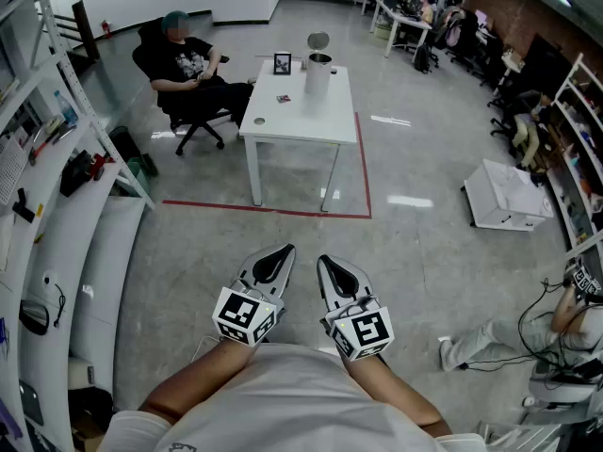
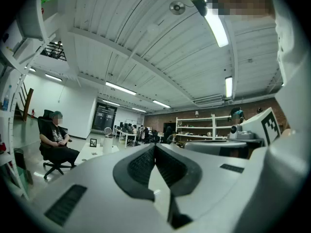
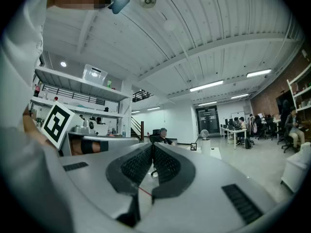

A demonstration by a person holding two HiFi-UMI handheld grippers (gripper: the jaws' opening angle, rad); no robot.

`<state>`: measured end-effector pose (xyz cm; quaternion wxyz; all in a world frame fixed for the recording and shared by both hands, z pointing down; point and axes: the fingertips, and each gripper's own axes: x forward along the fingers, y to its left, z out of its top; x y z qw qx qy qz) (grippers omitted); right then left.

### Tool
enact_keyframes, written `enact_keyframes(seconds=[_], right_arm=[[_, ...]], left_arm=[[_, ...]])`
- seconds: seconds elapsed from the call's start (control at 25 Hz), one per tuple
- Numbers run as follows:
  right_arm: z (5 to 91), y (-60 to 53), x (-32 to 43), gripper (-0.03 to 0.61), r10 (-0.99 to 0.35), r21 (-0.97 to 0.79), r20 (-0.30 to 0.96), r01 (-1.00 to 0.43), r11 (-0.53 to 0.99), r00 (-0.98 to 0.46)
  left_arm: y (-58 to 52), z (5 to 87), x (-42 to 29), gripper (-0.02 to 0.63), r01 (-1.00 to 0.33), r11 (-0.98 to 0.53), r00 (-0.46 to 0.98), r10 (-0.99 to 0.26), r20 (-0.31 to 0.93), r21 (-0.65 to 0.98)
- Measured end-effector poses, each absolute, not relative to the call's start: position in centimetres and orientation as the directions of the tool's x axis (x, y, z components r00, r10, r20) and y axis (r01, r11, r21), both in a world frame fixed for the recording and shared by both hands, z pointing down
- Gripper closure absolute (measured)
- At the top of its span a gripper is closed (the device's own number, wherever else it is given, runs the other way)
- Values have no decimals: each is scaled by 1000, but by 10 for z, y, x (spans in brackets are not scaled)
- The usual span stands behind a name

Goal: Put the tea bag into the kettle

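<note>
Head view. Nearest, at the bottom of the frame: pale shirt [image 1: 283, 403]. Just above it, left hand-held gripper [image 1: 280, 255] and right hand-held gripper [image 1: 327, 264] side by side, pointing up the frame, both closed and empty. Well apart, upper middle: white worktop [image 1: 311, 125] carrying upright kettle [image 1: 318, 75], lid tipped open. Just left of it a small dark item, taken to be the tea bag [image 1: 283, 98]; too small to read its long axis. Tea bag almost straight up-frame from the left hand-held gripper, kettle from the right. Judged a left-side pick once closer.

Left gripper view. Pads pressed together, nothing between. Kettle [image 2: 107, 143] far off, left of centre.

Right gripper view. Pads together, nothing between. Kettle [image 3: 204, 145] distant, right of centre.
</note>
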<state>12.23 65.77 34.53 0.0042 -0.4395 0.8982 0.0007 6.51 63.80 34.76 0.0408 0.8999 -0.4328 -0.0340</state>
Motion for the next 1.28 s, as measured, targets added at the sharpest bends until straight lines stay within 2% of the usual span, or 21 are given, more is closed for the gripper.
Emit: enact_keyframes(seconds=[0.8, 1.28], right_arm=[[361, 620, 90, 566, -760, -34, 32, -761, 648, -649], [377, 549, 13, 566, -755, -23, 74, -758, 651, -651]], left_arm=[[603, 359, 35, 603, -791, -599, 604, -797, -4, 126], [527, 372, -38, 603, -767, -620, 628, -778, -1, 164]])
